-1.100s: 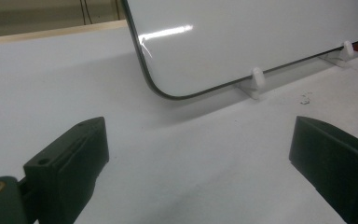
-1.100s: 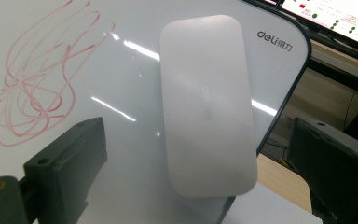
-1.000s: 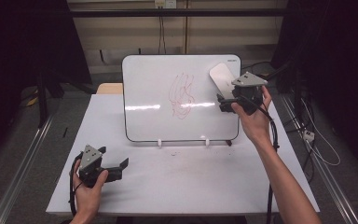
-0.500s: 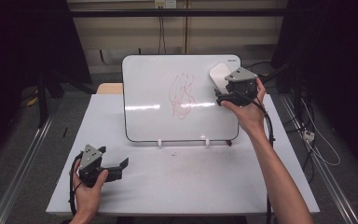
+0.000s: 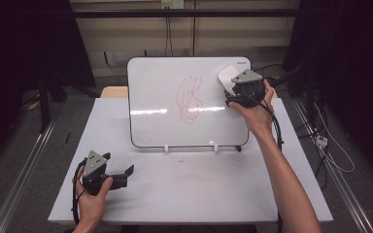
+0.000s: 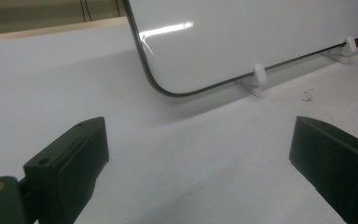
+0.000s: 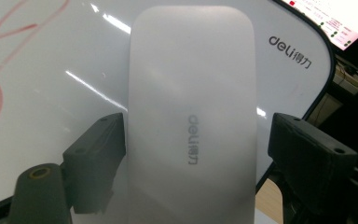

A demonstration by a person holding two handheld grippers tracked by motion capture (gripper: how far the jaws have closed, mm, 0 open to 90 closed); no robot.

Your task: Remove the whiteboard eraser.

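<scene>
Looking down from above onto table (image 5: 184, 194); riding low, close behind each jaw pair; all sharing whiteboard (image 5: 165, 126).

Readable in the right gripper view: "deli" with two Chinese characters after it, in grey, running lengthwise on the eraser (image 7: 191, 116), lower centre of the frame. Same "deli" mark with the characters, in dark print, on the whiteboard (image 7: 289, 51) corner, upper right of the frame. Tiny red and dark print on a white screen (image 7: 340, 21) at the far upper right, too small to read. Red scribble on the whiteboard (image 5: 189, 99) in the high view: no letters.
</scene>
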